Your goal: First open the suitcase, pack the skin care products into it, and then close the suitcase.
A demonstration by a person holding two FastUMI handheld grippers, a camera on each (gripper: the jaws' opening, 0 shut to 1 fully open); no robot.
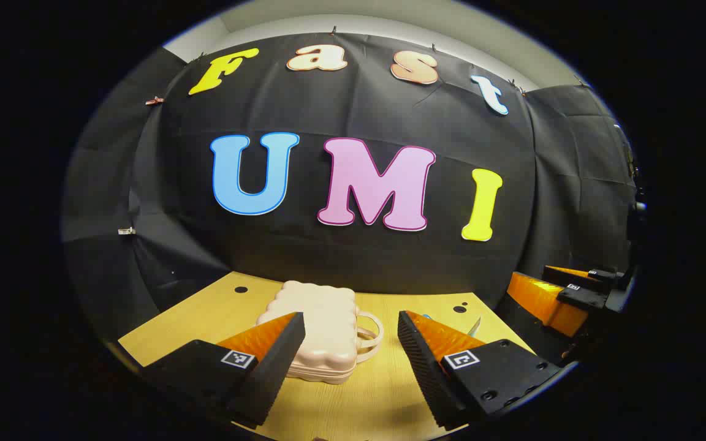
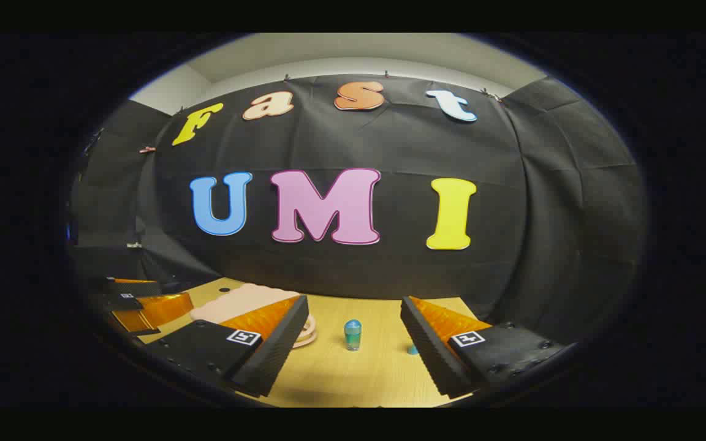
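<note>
My left gripper point(image 1: 350, 343) hovers above the wooden worktop point(image 1: 377, 398), fingers spread apart and empty. Ahead lies the pale pink suitcase point(image 1: 319, 324), closed and flat, its long axis running away from me toward the booth wall and its handle point(image 1: 370, 334) facing right. My right gripper point(image 2: 353, 340) is likewise parted, gripping nothing. Between its fingers, farther off, a small teal bottle point(image 2: 352, 334) stands upright on the worktop, well right of the suitcase point(image 2: 242, 301).
</note>
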